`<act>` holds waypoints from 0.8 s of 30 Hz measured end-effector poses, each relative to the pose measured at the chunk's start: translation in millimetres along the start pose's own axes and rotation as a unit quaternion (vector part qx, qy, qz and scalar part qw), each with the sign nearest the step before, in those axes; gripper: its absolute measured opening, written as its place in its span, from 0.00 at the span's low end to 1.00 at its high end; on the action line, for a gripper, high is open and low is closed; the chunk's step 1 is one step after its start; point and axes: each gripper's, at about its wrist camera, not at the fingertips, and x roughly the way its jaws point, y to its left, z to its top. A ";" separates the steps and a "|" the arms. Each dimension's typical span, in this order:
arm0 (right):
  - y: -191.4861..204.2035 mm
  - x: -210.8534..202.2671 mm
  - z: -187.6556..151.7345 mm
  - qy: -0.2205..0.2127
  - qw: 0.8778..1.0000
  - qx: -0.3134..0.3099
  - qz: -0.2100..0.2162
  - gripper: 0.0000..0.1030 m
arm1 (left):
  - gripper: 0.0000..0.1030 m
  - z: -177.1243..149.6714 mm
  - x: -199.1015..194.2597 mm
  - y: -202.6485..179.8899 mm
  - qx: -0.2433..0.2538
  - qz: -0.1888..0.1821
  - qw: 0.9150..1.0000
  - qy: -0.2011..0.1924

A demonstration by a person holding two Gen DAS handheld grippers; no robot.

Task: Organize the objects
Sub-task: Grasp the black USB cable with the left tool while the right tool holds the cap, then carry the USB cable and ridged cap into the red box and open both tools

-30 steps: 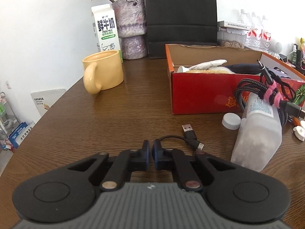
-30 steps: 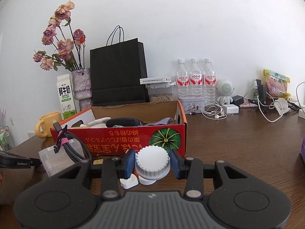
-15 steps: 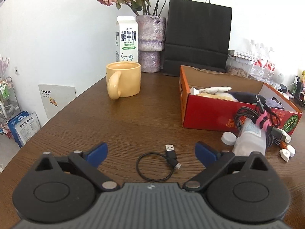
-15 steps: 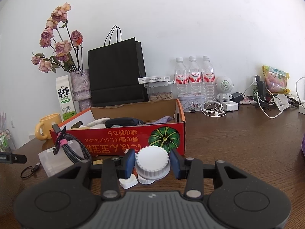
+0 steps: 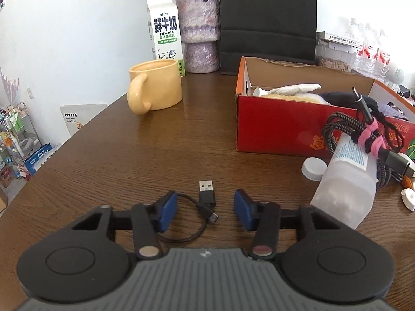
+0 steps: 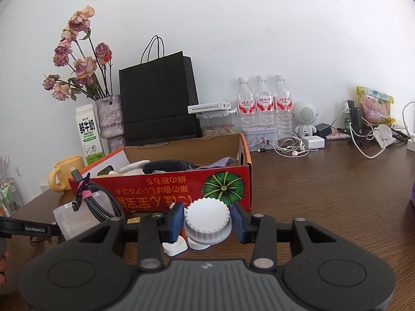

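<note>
While the left gripper (image 5: pixel 206 211) gapes over the wooden table (image 5: pixel 116 160), the right gripper (image 6: pixel 207 221) clasps a white cap (image 6: pixel 207 219).

Three water bottles (image 6: pixel 264 101) are standing at one o'clock in the right wrist view. Sitting at eleven o'clock are one mug (image 5: pixel 155 88), one milk carton (image 5: pixel 166 31), one vase (image 5: pixel 198 31) and one black bag (image 6: pixel 158 98). One red box (image 5: pixel 280 124) is lying at two o'clock, and one short cable (image 5: pixel 205 204) is lying at six.
</note>
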 end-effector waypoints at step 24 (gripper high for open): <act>7.8 -13.3 1.1 -0.030 0.999 -0.011 0.011 0.38 | 0.13 -24.5 -123.4 2.4 0.022 -0.094 0.983 -0.155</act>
